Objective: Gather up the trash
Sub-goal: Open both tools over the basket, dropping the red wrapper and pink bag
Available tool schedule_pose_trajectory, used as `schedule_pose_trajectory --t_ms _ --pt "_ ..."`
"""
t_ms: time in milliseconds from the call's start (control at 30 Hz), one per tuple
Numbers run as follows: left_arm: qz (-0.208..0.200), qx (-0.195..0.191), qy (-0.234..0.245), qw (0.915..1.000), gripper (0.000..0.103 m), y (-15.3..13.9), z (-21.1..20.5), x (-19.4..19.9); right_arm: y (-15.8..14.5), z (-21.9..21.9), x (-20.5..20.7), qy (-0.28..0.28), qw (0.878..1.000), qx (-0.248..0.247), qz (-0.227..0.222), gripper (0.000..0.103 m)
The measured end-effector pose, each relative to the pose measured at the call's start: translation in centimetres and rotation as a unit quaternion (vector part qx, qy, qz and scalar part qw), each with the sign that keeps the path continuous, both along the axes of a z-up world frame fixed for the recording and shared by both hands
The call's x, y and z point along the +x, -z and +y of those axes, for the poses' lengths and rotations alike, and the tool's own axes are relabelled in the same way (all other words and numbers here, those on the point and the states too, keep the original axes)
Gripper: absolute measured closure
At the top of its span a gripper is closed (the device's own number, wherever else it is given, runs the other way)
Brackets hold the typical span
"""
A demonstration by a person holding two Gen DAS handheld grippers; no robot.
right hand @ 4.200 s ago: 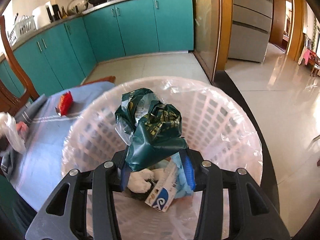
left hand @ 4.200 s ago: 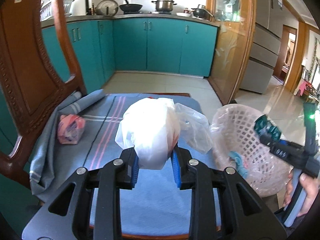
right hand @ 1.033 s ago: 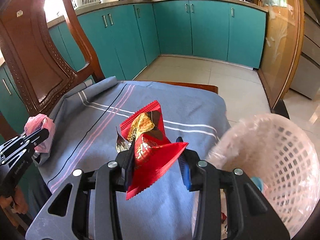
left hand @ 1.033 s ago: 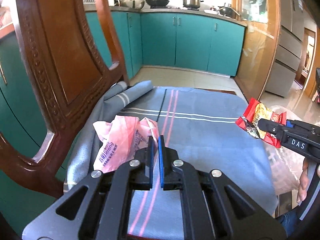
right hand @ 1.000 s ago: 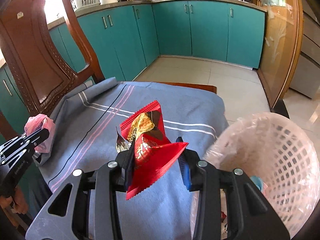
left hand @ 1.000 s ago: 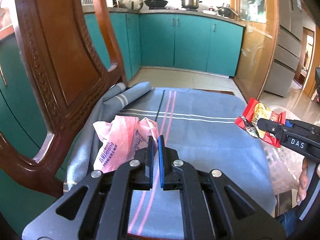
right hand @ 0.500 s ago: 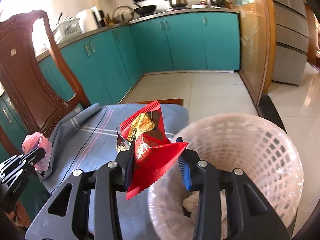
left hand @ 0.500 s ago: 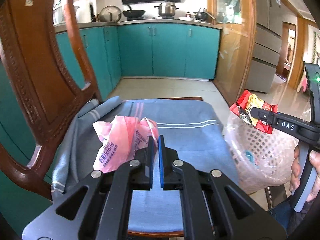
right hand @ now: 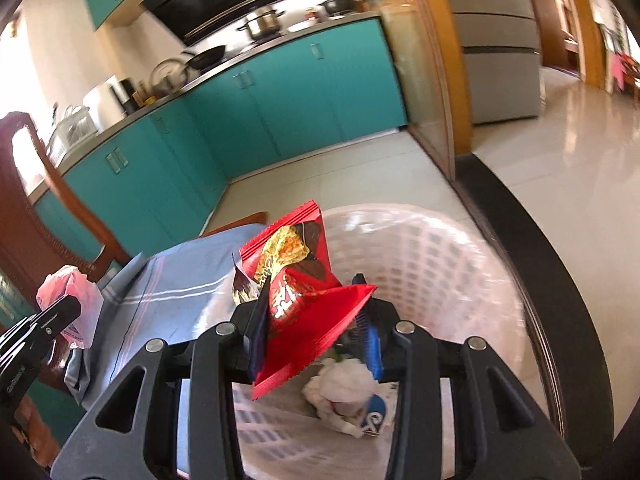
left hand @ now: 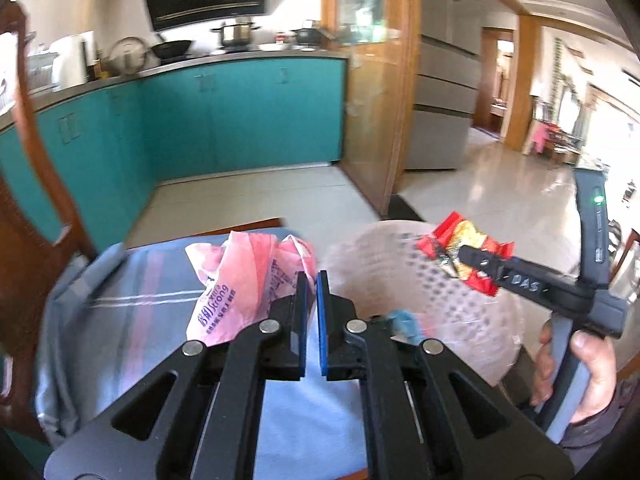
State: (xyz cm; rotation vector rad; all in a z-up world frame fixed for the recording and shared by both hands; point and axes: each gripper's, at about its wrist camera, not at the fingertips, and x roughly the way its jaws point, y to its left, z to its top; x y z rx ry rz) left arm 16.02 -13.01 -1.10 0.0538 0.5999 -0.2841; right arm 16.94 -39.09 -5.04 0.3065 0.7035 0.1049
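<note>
Red wrapper [right hand: 296,280] is clamped between the pads of the right gripper [right hand: 316,320] and held above the white basket [right hand: 460,248], where crumpled trash [right hand: 344,392] already lies. Pink bag [left hand: 240,280] is pinched in the closed left gripper [left hand: 311,308] over the blue cloth [left hand: 132,312], beside the basket.

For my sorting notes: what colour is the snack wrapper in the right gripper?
Red with yellow and dark brown print: snack wrapper, clearest in the right wrist view.
</note>
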Motion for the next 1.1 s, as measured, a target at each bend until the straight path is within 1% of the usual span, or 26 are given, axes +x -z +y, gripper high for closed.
schedule_pose_trajectory --t_ms 133,200,233,300,433,467,500,533,567,600,667,700,733,800,833,867,933,967,1000,1033,1100 --pt "0.031 -0.034 0.052 0.9976 0.097 1.2 -2.5 1.8 0.3 -1.8 -0.3 0.024 1.000 0.011 0.004 0.064" --pt "0.043 -0.041 0.078 0.9952 0.097 2.1 -3.7 2.6 0.5 -2.2 -0.3 0.029 0.999 0.011 0.007 0.064" --pt "0.048 -0.044 0.083 0.9944 0.097 2.5 -4.0 3.0 0.5 -2.2 -0.2 0.029 1.000 0.010 0.008 0.064" --pt "0.067 -0.045 0.095 0.9922 0.097 3.7 -5.0 4.0 0.6 -2.1 -0.3 0.031 0.999 0.002 0.010 0.064" --pt "0.086 -0.039 0.111 0.9893 0.097 5.5 -6.3 5.0 0.9 -1.9 0.0 0.029 0.999 -0.001 0.019 0.064" --pt "0.089 -0.035 0.111 0.9892 0.095 5.8 -6.4 5.2 1.1 -1.7 0.2 0.029 0.999 -0.005 0.024 0.064" --pt "0.089 -0.033 0.108 0.9895 0.087 6.1 -6.5 5.2 1.1 -1.7 0.3 0.030 0.999 -0.008 0.026 0.064" --pt "0.091 -0.032 0.108 0.9895 0.081 6.3 -6.4 5.2 1.2 -1.6 0.4 0.031 0.999 -0.013 0.028 0.064" --pt "0.091 -0.033 0.106 0.9896 0.068 6.4 -6.3 5.2 1.3 -1.6 0.5 0.032 0.999 -0.016 0.030 0.064" --pt "0.090 -0.037 0.103 0.9900 0.059 6.4 -6.1 5.2 1.3 -1.5 0.6 0.035 0.999 -0.018 0.033 0.064" --pt "0.088 -0.046 0.097 0.9903 0.057 6.1 -5.5 5.0 1.5 -1.5 0.9 0.041 0.998 -0.021 0.038 0.063" --pt "0.085 -0.052 0.094 0.9906 0.053 5.8 -4.9 4.7 1.5 -1.4 1.1 0.042 0.998 -0.021 0.041 0.062" --pt "0.081 -0.055 0.088 0.9913 0.050 5.5 -4.5 4.6 1.7 -1.4 1.3 0.044 0.998 -0.020 0.045 0.056" --pt "0.067 -0.055 0.072 0.9936 0.044 4.9 -3.2 3.7 1.9 -1.3 1.4 0.046 0.998 -0.017 0.049 0.048" --pt "0.062 -0.055 0.066 0.9944 0.042 4.8 -2.8 3.3 2.0 -1.1 1.5 0.045 0.998 -0.018 0.050 0.045" --pt "0.055 -0.052 0.051 0.9958 0.038 4.5 -1.9 2.7 2.1 -0.9 1.6 0.044 0.997 -0.022 0.051 0.043" --pt "0.043 -0.046 0.028 0.9976 0.033 4.0 -0.7 1.8 2.3 -0.5 1.8 0.045 0.997 -0.025 0.050 0.033" --pt "0.036 -0.041 0.015 0.9984 0.029 3.6 -0.1 1.3 2.4 -0.5 1.8 0.045 0.998 -0.022 0.048 0.031" --pt "0.026 -0.033 0.001 0.9991 0.025 3.3 0.9 0.4 2.4 -0.4 1.9 0.044 0.998 -0.014 0.044 0.026" --pt "0.016 -0.026 -0.011 0.9995 0.023 3.0 1.7 -0.4 2.4 -0.4 1.9 0.042 0.998 -0.006 0.041 0.022" --pt "0.000 -0.014 -0.039 0.9992 0.018 2.5 4.0 -2.0 2.4 -0.1 1.8 0.038 0.999 0.011 0.030 0.020"
